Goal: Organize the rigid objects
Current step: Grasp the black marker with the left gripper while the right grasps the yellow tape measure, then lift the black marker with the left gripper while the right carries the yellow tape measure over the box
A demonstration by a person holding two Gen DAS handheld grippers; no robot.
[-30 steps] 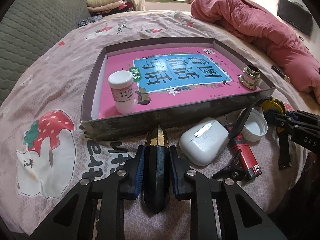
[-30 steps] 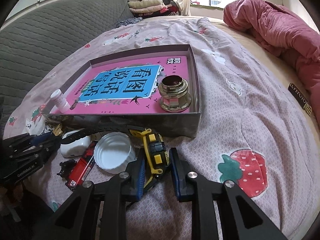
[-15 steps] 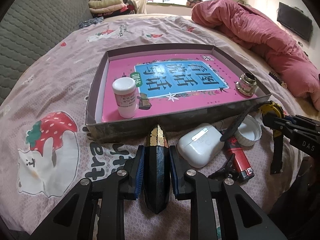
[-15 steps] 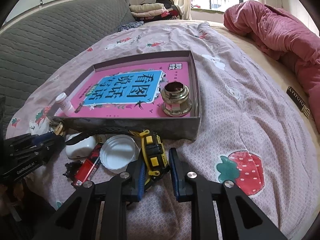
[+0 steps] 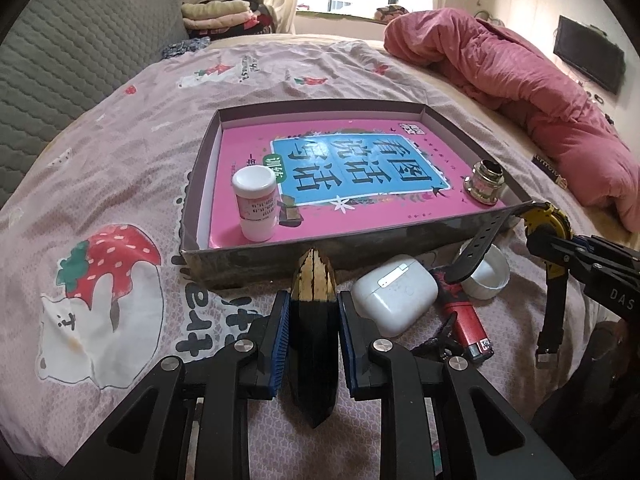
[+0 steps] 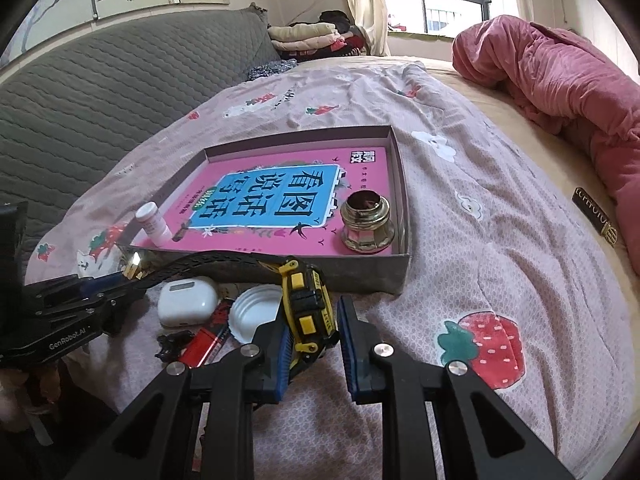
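The left gripper (image 5: 313, 322) was clamped on a dark spindle-shaped piece (image 5: 313, 336), its long axis along the fingers, gold tip toward the tray (image 5: 280, 254). The right gripper (image 6: 311, 340) pinched a yellow tape measure (image 6: 306, 304) above the bed (image 6: 500, 240). Only the right view showed the brass fitting's (image 6: 368, 222) hollow top.

On a bed (image 5: 132, 128), shallow box (image 5: 256, 250) holding a book (image 5: 360, 168), pill bottle (image 5: 256, 204) near left, brass fitting (image 5: 486, 184) near right. Just before the box, left to right: earbud case (image 5: 394, 294), lighter (image 5: 466, 320), plastic lid (image 5: 486, 274). Crumpled quilt (image 5: 520, 88) far right.
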